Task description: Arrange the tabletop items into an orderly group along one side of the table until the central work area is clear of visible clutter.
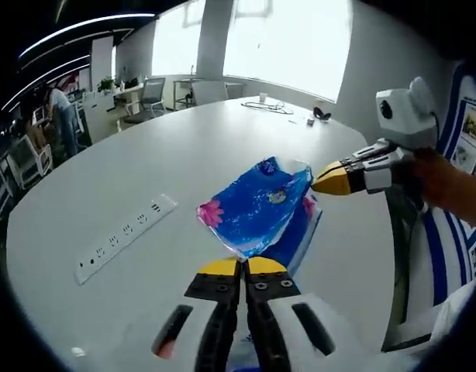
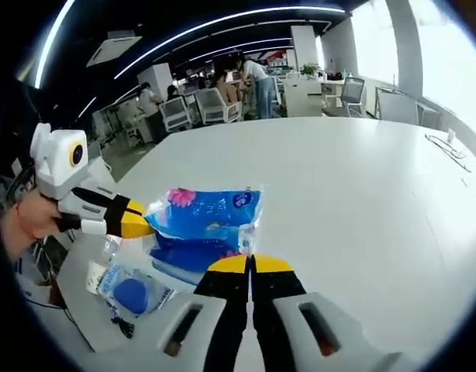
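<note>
Big white oval table (image 1: 184,163), smooth and matte. Crinkly blue plastic pack (image 1: 257,208) lying on it, glossy, pink flower print at one corner, soft and pillow-shaped with a second darker blue pack tucked under it. Looks like tissue packs, but too blurry to read the label.

Left gripper (image 1: 243,266) right at the near edge of the blue pack, yellow tips pressed together on the film there, so pinching the pack's corner. Right gripper (image 1: 331,180) coming in at the pack's far right corner in the left gripper view, yellow tips together and touching the wrapper edge.

Same thing from the right gripper view: right gripper (image 2: 251,264) with jaws closed on the near edge of the blue pack (image 2: 207,213), left gripper (image 2: 136,221) clamped on the pack's left end, a hand (image 2: 25,221) behind it.

Near the pack, toward the table edge: a small clear bag (image 2: 129,291) with something round and blue inside, plus a dark cable beside it.

Left of the pack in the left gripper view, a flat white power strip (image 1: 125,236) set flush in the tabletop. Well beyond the pack, a cable and small bits at the far end of the table, office chairs (image 1: 153,94) past that.
</note>
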Demonstrator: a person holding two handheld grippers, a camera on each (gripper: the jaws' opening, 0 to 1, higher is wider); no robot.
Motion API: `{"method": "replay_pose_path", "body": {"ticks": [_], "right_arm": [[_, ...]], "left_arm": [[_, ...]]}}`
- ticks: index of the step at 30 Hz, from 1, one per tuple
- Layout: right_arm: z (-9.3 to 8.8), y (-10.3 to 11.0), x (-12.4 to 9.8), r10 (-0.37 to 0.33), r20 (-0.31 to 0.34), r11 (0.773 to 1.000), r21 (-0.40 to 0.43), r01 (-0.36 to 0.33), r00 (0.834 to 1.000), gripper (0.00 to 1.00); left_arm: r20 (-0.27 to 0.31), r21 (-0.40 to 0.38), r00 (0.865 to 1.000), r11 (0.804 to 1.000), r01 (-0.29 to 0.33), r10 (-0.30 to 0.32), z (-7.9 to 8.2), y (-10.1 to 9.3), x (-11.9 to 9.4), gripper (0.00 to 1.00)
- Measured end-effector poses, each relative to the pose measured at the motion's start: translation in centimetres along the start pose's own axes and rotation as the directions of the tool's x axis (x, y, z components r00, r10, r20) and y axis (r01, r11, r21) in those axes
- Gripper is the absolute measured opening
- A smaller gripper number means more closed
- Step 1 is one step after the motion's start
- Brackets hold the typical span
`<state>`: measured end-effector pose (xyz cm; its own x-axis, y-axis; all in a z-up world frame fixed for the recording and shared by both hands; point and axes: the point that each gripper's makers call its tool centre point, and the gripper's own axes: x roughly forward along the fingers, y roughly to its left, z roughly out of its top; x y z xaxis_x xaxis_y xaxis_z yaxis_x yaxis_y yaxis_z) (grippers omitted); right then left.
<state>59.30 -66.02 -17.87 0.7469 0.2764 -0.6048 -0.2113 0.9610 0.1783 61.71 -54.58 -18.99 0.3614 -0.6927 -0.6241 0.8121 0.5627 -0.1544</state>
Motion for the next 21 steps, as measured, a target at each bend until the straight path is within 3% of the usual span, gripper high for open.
{"method": "replay_pose_path", "body": {"ticks": [21], "right_arm": [[-3.1,-3.6,4.9,-0.028,-0.085,0.999,0.019,0.03,0.996,0.0]], "left_arm": [[-0.064,-0.073,0.998,0.997,0.012,-0.017,-2.8,1.4,5.7,0.0]]}}
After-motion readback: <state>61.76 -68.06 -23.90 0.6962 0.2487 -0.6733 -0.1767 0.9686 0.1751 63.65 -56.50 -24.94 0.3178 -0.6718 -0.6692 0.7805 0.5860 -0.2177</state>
